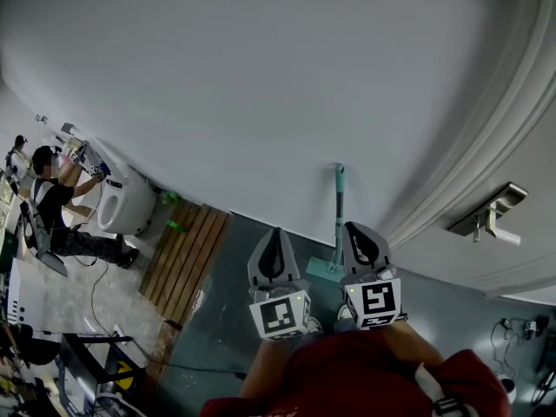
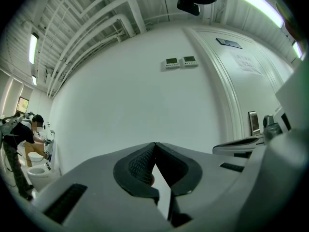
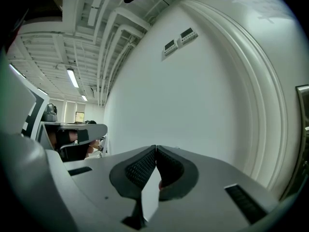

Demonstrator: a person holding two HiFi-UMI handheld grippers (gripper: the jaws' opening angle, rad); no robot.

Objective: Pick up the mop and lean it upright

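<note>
mop (image 1: 338,220) stands upright, apparently against the wall (image 1: 261,76).

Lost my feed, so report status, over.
Left gripper, right gripper: jaws shut, empty. Mop upright against wall. Nothing in the way.

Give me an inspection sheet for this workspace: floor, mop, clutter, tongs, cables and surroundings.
Surface: grey floor, meeting the white wall.
Job's things: teal long-handled mop stands upright against the wall, head on the floor.
Clutter: brown slatted wooden board lies by the wall.
Grippers: left tongs shut, nothing between them; right tongs shut, nothing between them.
Cables: thin black cable trails on the floor at left; more at far right.
Surroundings: silver door handle at right; person crouches by a white toilet-like fixture at far left.
</note>
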